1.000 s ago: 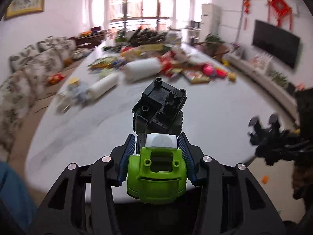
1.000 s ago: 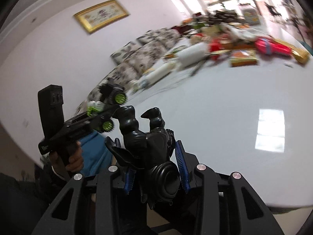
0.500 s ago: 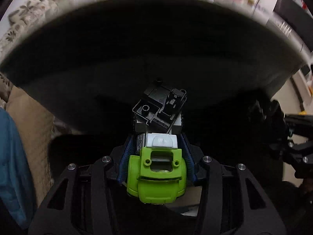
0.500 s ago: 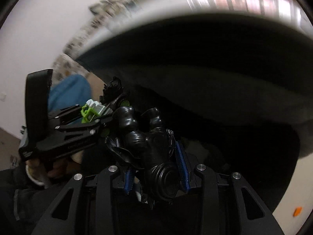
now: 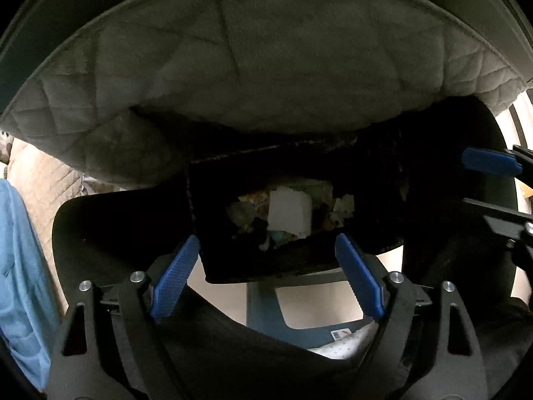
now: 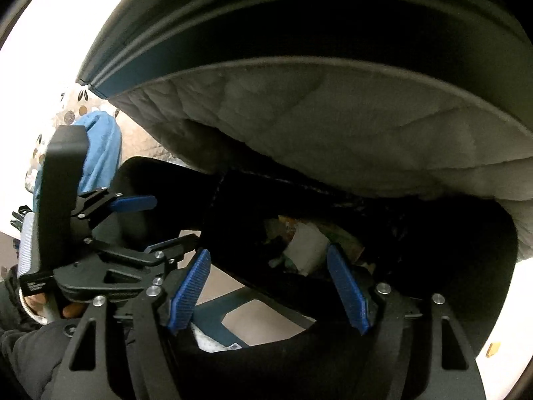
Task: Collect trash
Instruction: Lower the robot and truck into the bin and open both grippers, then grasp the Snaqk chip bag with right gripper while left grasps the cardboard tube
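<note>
Both grippers hang over a black trash bin (image 5: 266,266) under the table's edge. The bin holds a pile of trash (image 5: 286,210): white paper, wrappers and small scraps; the pile also shows in the right wrist view (image 6: 306,243). My left gripper (image 5: 266,260) is open and empty, its blue pads spread above the bin's near wall. My right gripper (image 6: 269,280) is open and empty too, over the bin's rim (image 6: 233,266). The left gripper shows in the right wrist view (image 6: 140,223), open. The toys are out of sight.
A quilted grey tablecloth (image 5: 266,66) hangs from the table edge just above the bin. A chair frame (image 5: 263,303) and pale floor lie below. A blue garment (image 5: 16,266) is at the left. The black bag's folds surround the bin.
Both grippers dropped from above the table to below its edge, over the bin. The left let go of the green and black toy, the right let go of the black toy; both jaws opened.
</note>
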`<control>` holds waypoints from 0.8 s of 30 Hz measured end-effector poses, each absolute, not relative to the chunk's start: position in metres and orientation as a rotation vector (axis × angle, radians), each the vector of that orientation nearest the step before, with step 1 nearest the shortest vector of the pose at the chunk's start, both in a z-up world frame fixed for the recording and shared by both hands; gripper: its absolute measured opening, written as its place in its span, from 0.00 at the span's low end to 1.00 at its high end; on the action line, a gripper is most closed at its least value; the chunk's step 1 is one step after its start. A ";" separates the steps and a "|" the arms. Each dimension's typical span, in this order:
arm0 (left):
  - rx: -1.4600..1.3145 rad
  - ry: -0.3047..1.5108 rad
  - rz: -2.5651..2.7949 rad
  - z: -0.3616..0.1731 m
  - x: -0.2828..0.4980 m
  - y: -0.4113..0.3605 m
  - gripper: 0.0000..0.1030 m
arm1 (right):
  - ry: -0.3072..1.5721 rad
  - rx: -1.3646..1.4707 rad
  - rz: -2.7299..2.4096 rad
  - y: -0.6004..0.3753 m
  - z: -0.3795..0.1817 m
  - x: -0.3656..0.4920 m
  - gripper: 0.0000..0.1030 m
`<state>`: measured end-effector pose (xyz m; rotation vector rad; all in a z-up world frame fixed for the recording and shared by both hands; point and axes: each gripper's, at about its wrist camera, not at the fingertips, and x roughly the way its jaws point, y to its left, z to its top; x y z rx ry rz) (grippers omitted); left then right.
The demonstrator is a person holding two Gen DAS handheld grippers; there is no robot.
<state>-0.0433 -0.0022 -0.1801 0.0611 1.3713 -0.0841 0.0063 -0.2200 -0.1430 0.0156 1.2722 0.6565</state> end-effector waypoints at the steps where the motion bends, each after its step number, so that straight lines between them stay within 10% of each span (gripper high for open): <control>1: 0.061 1.364 -0.077 -0.177 -0.044 0.000 0.80 | 1.261 0.012 0.657 -0.221 -0.138 0.003 0.70; 11: 0.017 1.062 -0.138 -0.059 -0.062 0.026 0.80 | 0.839 -0.067 0.636 -0.255 0.039 0.066 0.72; 20: -0.048 0.921 -0.090 -0.007 -0.027 0.037 0.80 | 0.965 0.040 0.352 -0.258 0.011 0.329 0.70; 24: -0.064 0.947 -0.084 -0.017 -0.014 0.039 0.80 | 0.995 0.065 0.257 -0.253 0.000 0.377 0.87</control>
